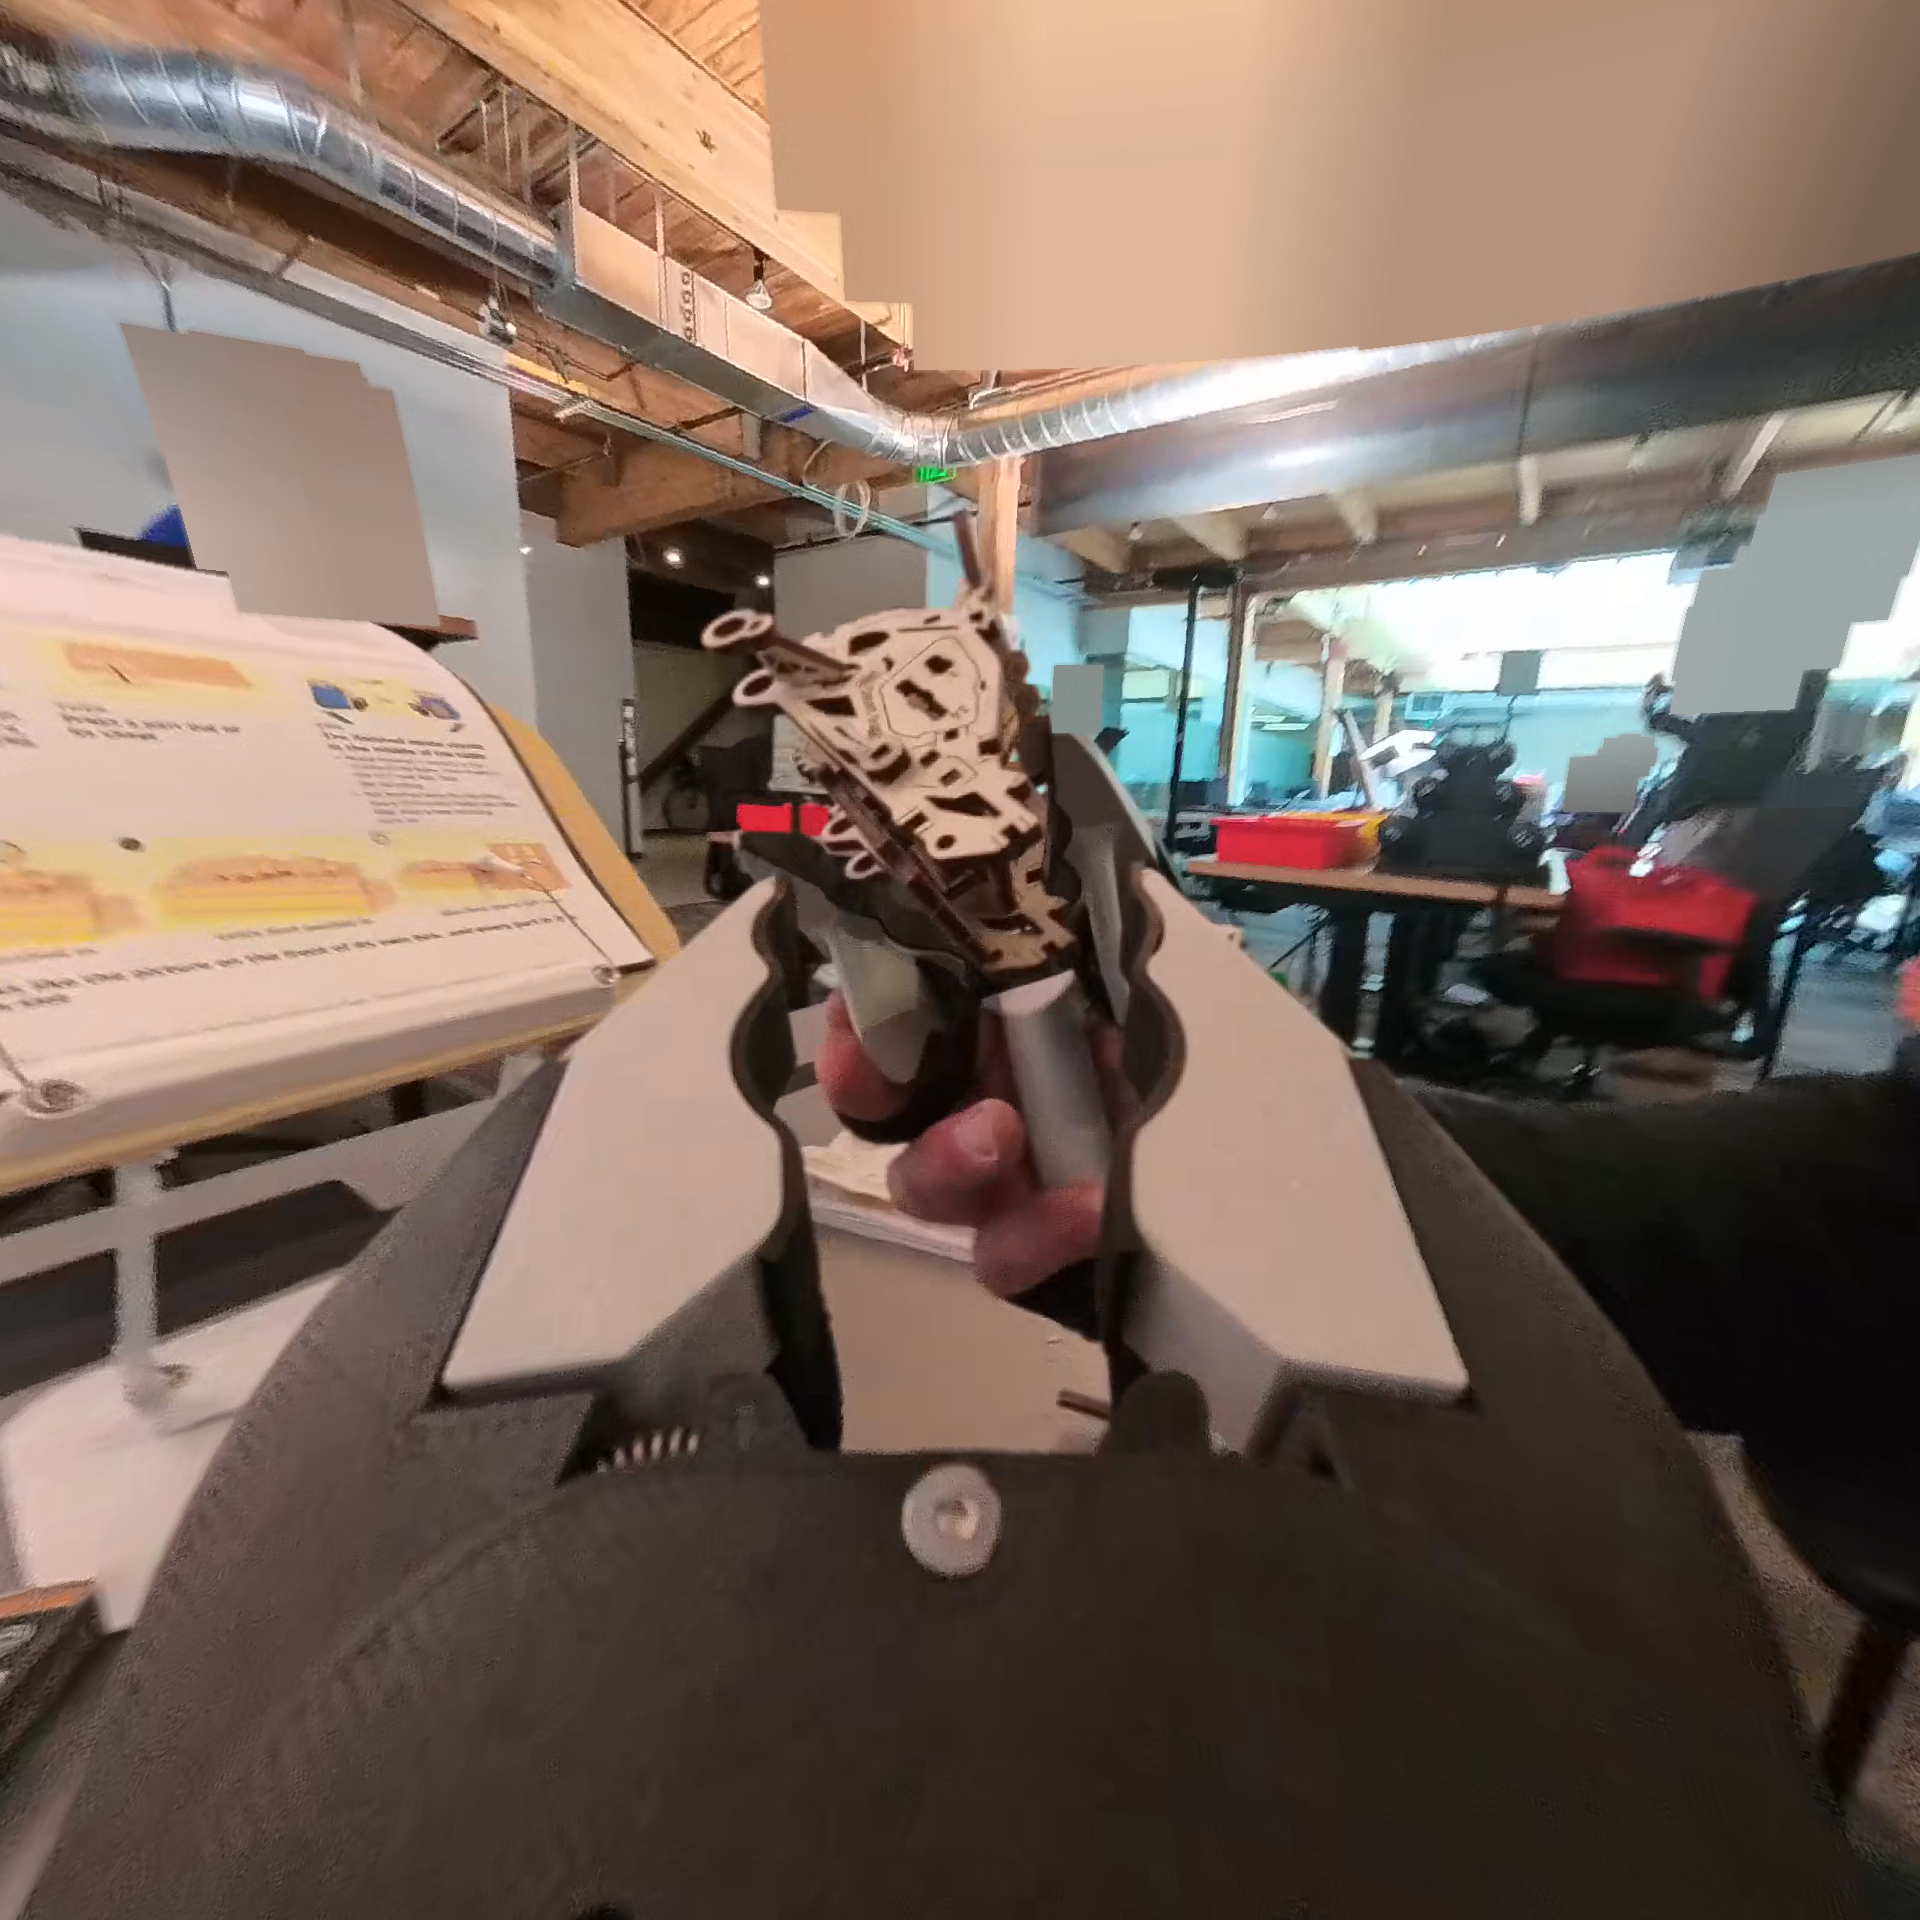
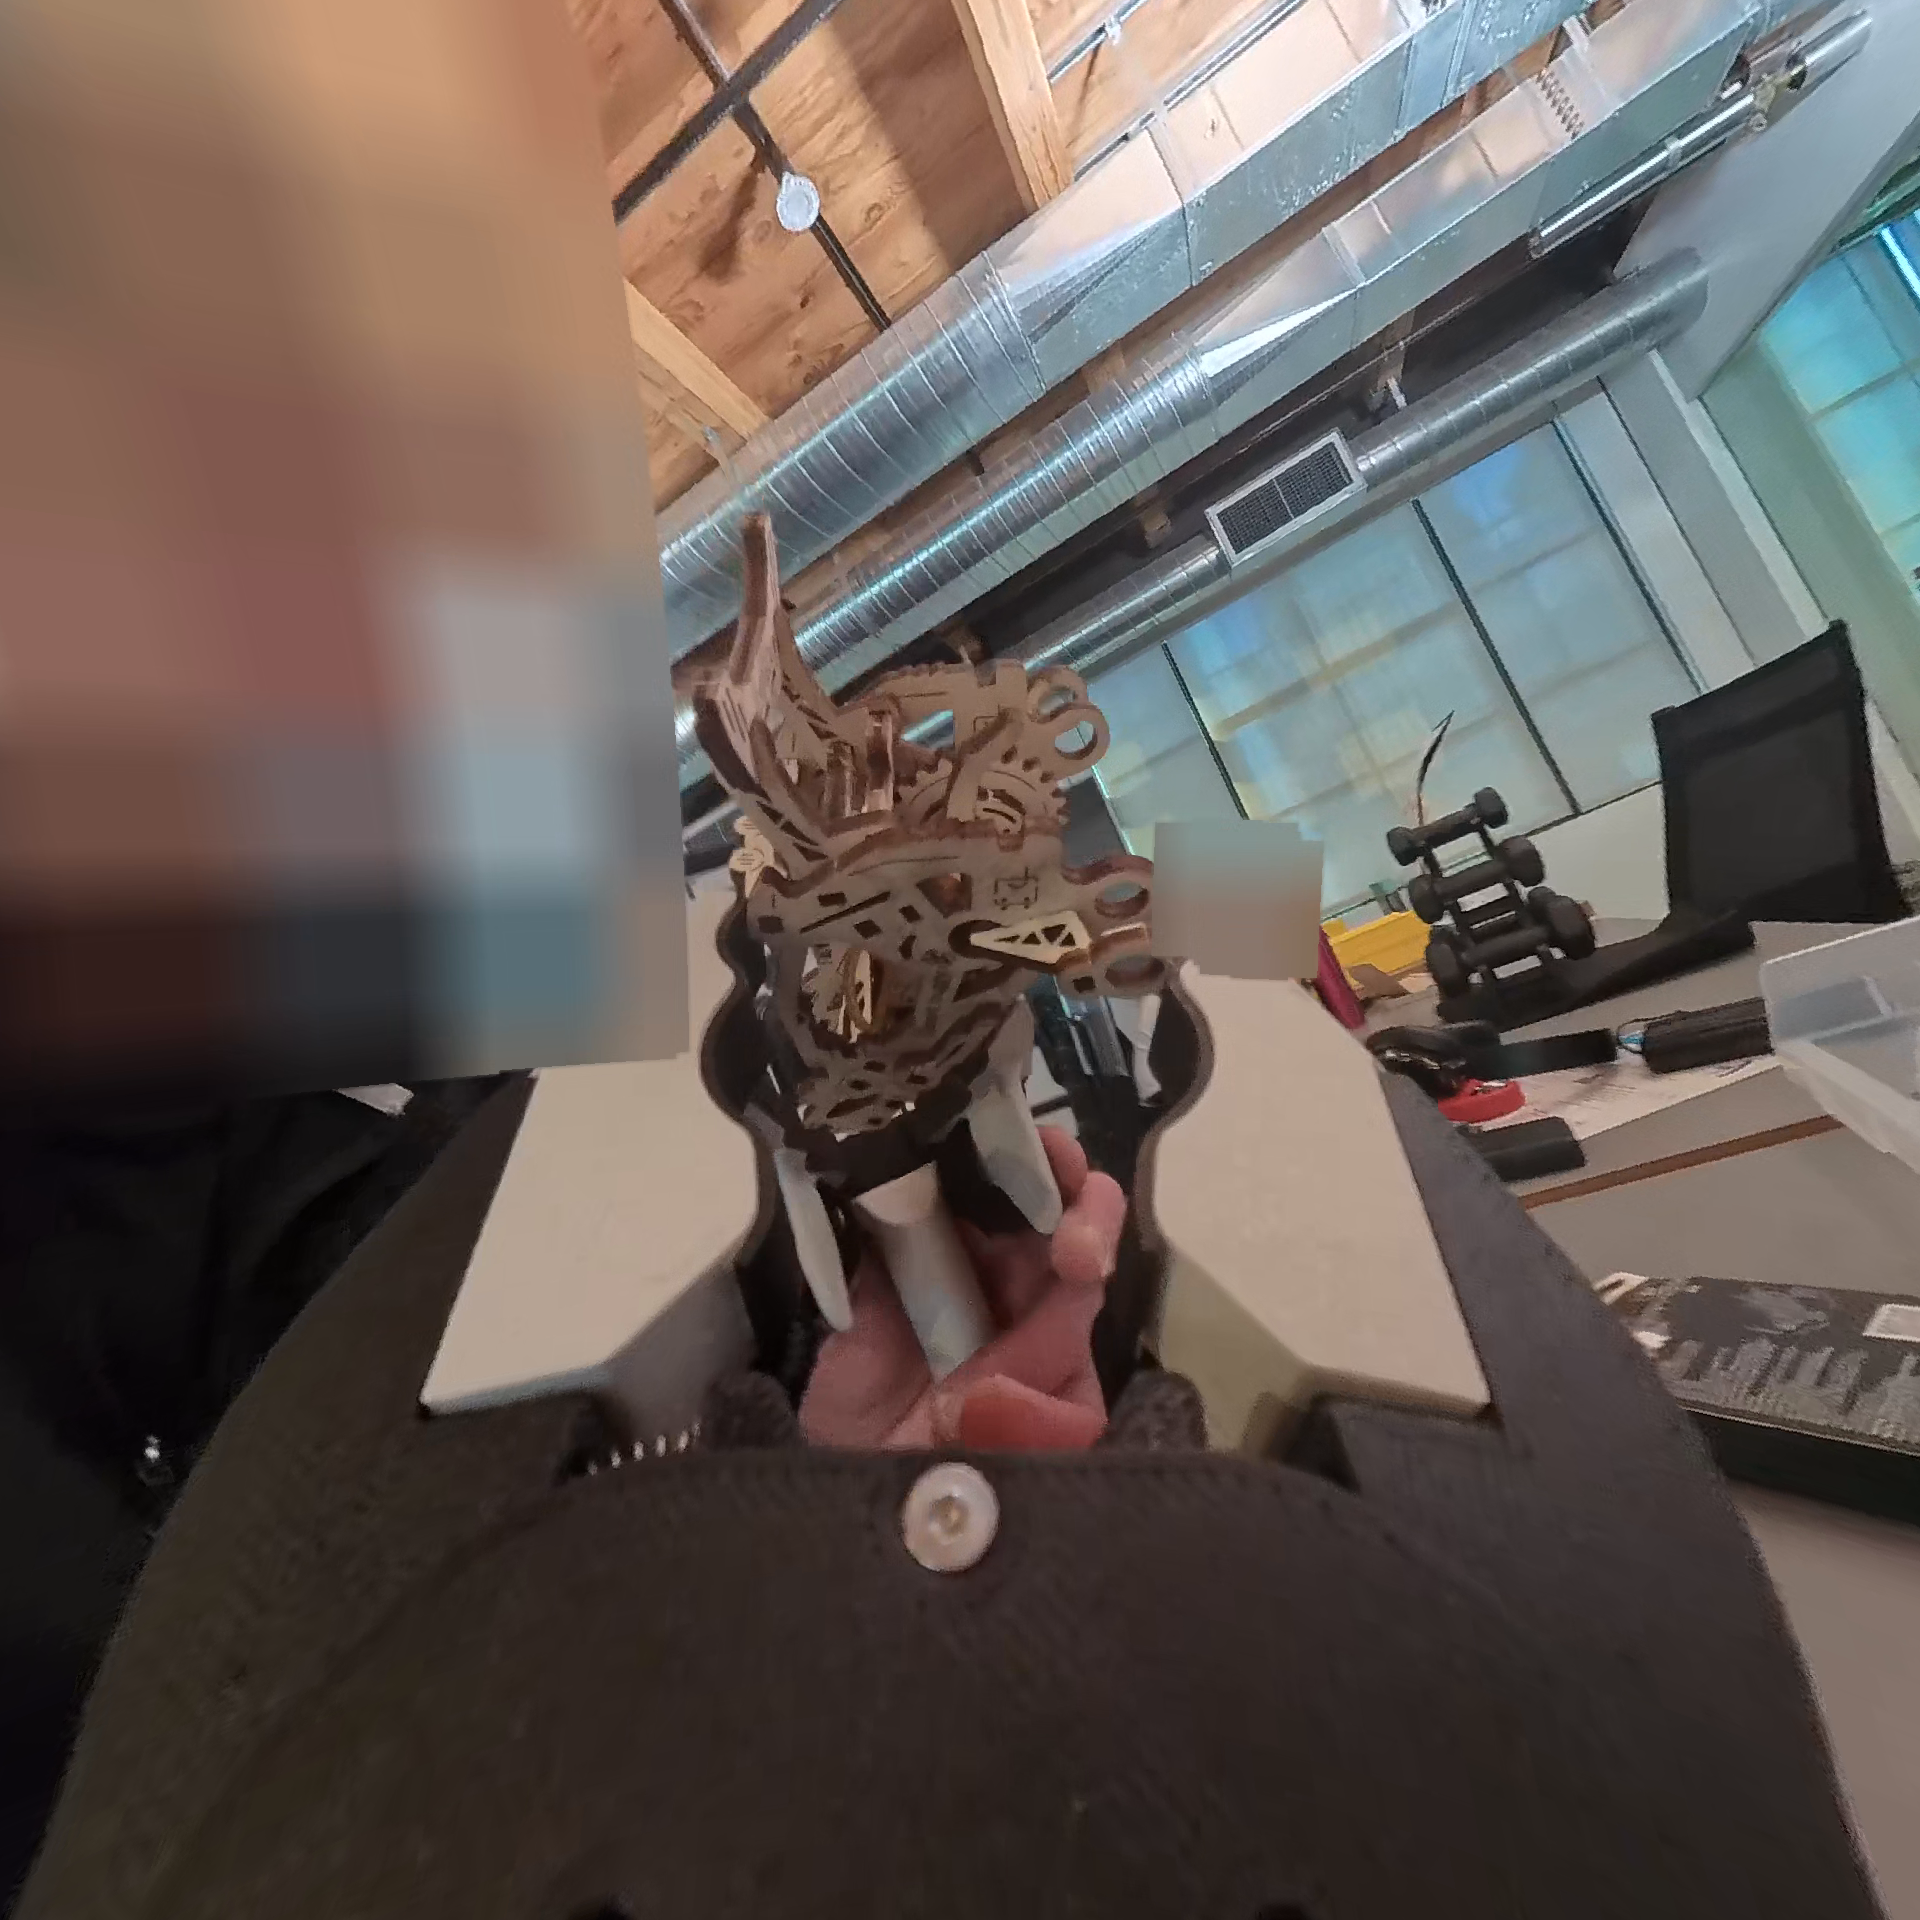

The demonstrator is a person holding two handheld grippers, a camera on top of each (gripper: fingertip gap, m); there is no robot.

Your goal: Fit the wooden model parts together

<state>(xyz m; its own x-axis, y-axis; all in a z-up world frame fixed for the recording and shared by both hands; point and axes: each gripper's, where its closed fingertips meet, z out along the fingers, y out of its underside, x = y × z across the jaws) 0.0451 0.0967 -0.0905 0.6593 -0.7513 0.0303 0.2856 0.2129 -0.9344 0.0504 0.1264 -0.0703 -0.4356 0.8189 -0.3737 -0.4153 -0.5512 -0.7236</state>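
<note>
**Model held up between two facing grippers**

From my seat the instruction sheet [image 1: 260,831] fills the left of the left wrist view, propped beside the work. The two grippers point at each other with the wooden model [image 2: 914,935] raised in the air between them.

The right gripper [image 2: 956,987] has its jaws set wide. The model spans that gap, and its edges seem to meet both pads, so I take this one as the carrier. The left gripper [image 1: 951,894] also stands wide. Its left pad is visibly clear of the wood, so I judge that it grips nothing.

A pale triangular piece [image 2: 1034,948] sits on the model's face beside the ring lugs. I'd keep the right grip steady and bring the left tips squarely onto that piece. I'd press along its slot only, because the fretwork looks brittle.
</note>
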